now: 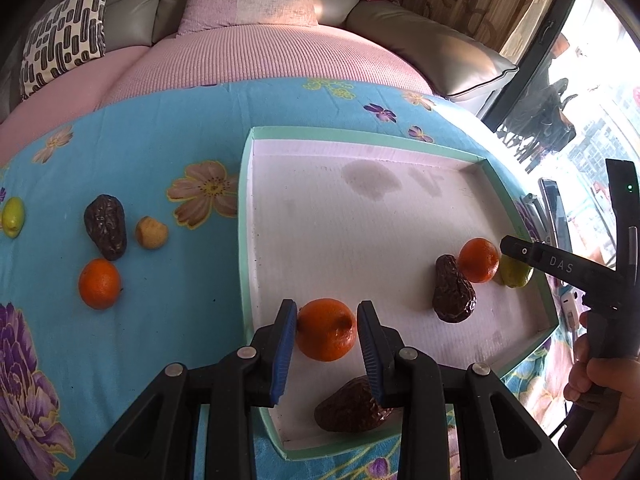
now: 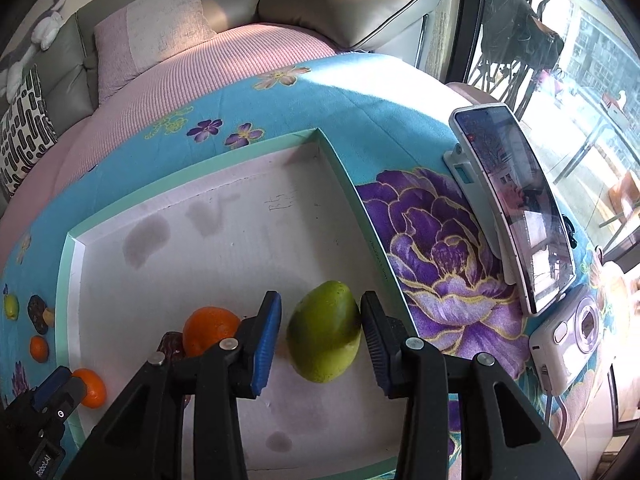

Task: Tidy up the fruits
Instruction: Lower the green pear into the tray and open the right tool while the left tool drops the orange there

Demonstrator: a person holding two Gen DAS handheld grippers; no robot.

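An orange (image 1: 326,334) is seen between the blue pads of the left gripper (image 1: 327,344), jaws partly open; the left pad touches it, a slight gap shows at the right. It lies in the tray (image 1: 364,135) near the front left corner. The right gripper (image 2: 322,340) is likewise partly open about a green fruit (image 2: 324,336) by the tray's right wall; grip cannot be confirmed. Further fruits are noted on the cloth (image 1: 160,160) left of the tray.

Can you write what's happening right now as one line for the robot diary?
left gripper: open around orange in tray | right gripper: open around green fruit in tray | four fruits wait on cloth
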